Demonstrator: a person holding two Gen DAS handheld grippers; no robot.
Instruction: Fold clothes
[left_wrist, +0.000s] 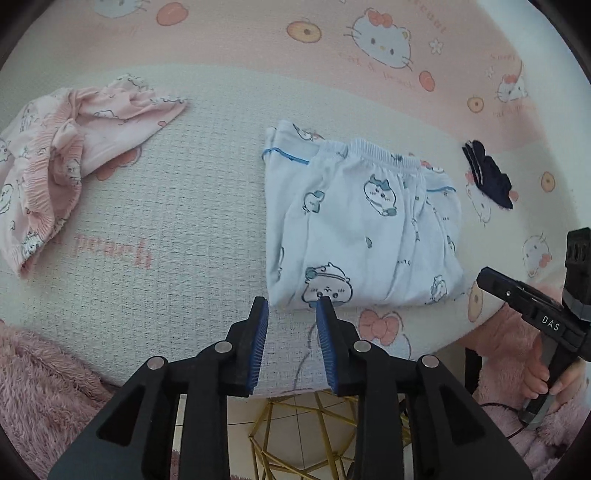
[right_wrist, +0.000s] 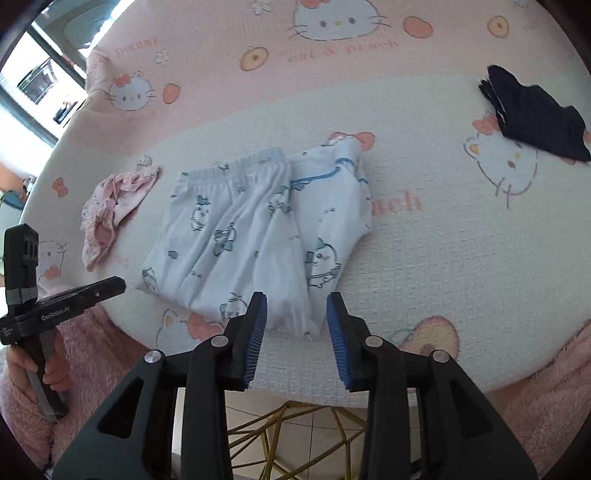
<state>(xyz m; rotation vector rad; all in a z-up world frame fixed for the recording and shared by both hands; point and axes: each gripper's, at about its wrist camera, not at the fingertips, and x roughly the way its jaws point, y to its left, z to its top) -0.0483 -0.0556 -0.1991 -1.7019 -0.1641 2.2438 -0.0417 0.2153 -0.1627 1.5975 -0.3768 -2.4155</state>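
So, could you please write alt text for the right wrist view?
Folded white cartoon-print pajamas lie on a pink cat-print tablecloth, just beyond the open, empty right tool. A crumpled pink garment lies left, a dark cloth far right.

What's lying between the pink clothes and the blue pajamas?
Nothing: only bare tablecloth separates the crumpled pink clothes from the folded blue pajamas. The left wrist view shows it best.

Soft matt cotton pyjama trousers (left_wrist: 365, 229)
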